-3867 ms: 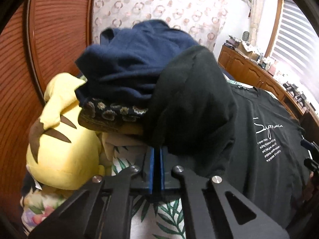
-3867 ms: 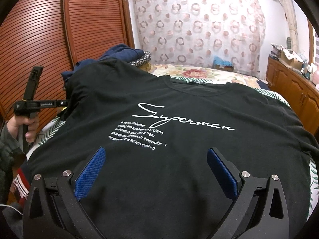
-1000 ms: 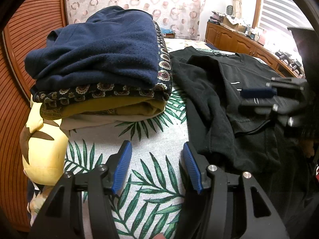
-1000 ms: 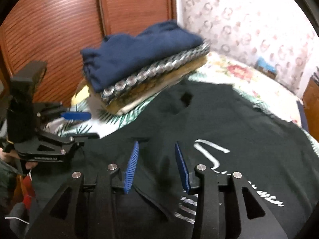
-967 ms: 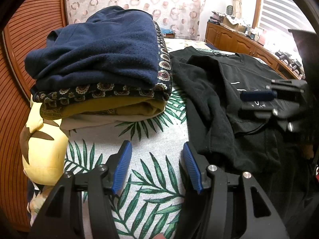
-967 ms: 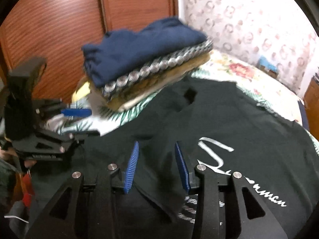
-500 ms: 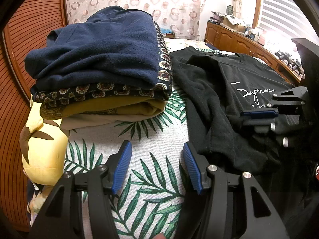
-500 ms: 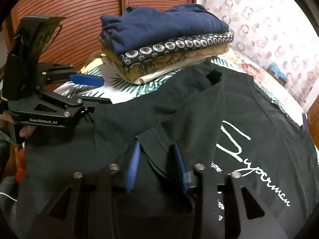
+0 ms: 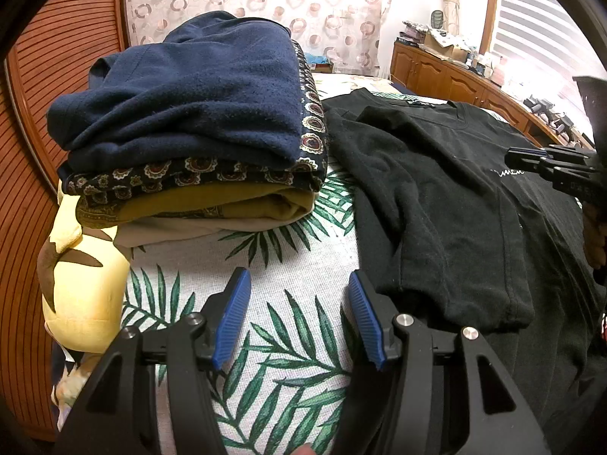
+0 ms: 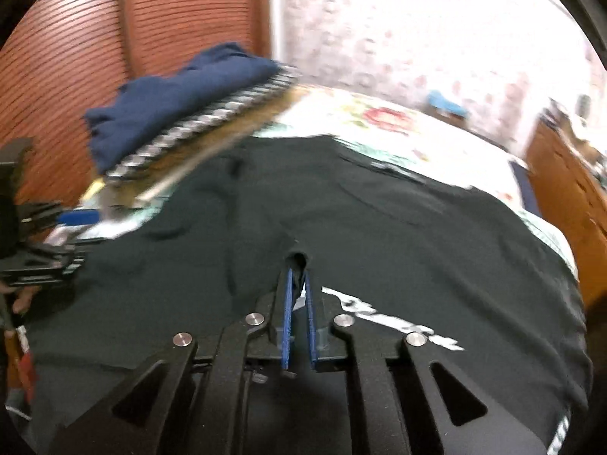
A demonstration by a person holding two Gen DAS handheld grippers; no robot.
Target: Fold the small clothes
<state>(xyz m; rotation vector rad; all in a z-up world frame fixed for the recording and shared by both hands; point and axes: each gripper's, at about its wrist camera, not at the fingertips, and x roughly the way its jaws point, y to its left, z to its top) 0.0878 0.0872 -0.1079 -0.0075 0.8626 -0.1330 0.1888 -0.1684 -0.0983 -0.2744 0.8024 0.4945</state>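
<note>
Left wrist view: your left gripper (image 9: pixel 299 318) hangs over the leaf-print bedsheet (image 9: pixel 288 250), blue pads spread apart with nothing between them. The black T-shirt (image 9: pixel 436 197) lies flat on the bed to the right, its left sleeve (image 9: pixel 466 276) folded in over the body and ending just beside your right-hand pad. To the left sits a stack of folded clothes (image 9: pixel 197 144): navy garment on top, a patterned dark one beneath, then mustard, then beige. A yellow plush toy (image 9: pixel 83 280) presses against the stack's lower left corner. Your right gripper (image 9: pixel 550 167) enters at the far right edge, above the shirt's white lettering (image 9: pixel 508 171). A wooden dresser (image 9: pixel 455 79) with clutter on top runs along the far wall. No bin or basket shows; the stack rests directly on the sheet.

Right wrist view (motion-blurred): your right gripper (image 10: pixel 298 295) has just been closing, and its pads stand almost together, pinching a raised fold of the black T-shirt (image 10: pixel 379 227). The fabric tents up at the tips; how much cloth sits between the pads is hard to judge through the blur. The folded stack (image 10: pixel 182 113) sits upper left, your left gripper (image 10: pixel 49 235) at the left edge.
</note>
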